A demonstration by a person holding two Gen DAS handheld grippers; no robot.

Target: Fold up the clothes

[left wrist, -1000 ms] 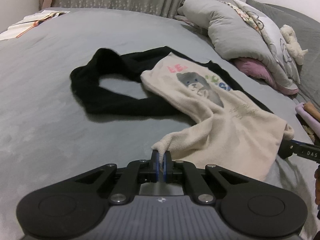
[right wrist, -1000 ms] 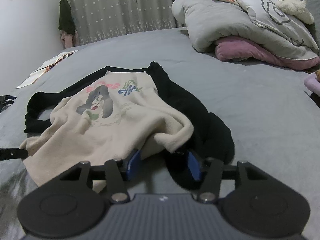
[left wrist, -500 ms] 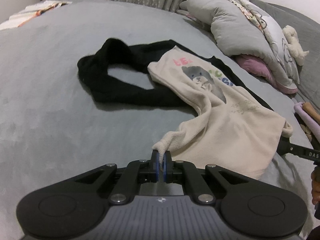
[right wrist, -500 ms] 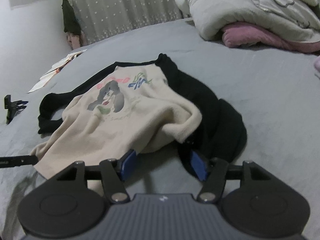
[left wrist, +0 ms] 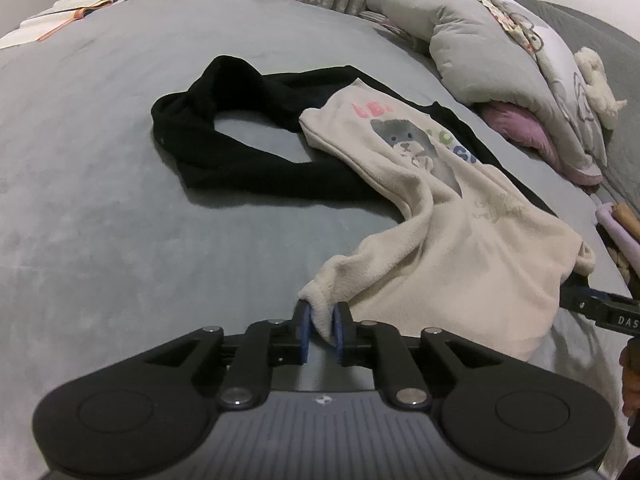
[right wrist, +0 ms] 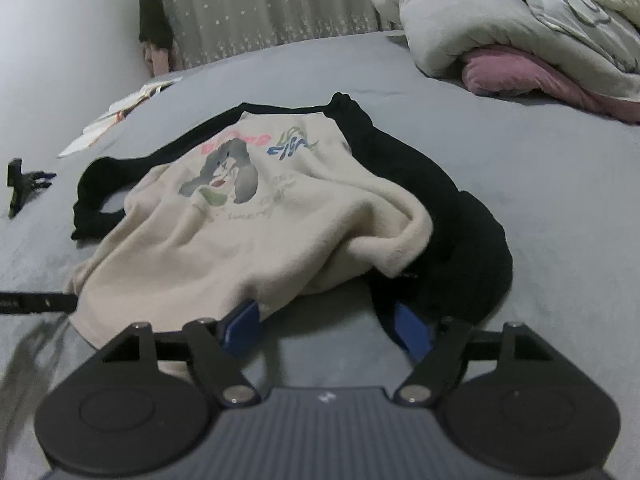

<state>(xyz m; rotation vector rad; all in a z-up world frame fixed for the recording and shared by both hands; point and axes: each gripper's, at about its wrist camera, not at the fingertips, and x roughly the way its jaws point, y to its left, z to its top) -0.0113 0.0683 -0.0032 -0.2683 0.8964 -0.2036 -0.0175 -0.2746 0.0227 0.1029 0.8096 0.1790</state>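
Left hand-held gripper (left wrist: 320, 330) slightly parted around cream sweatshirt (left wrist: 460, 264) corner; right hand-held gripper (right wrist: 326, 330) wide apart, empty

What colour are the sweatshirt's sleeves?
Black sleeves on a cream body; clearest in the left wrist view.

Sweatshirt (left wrist: 472, 248): fuzzy cream fleece, black knit sleeves. Bed cover (left wrist: 120, 200): matt grey cloth. Left gripper (left wrist: 320, 322): matt black plastic.
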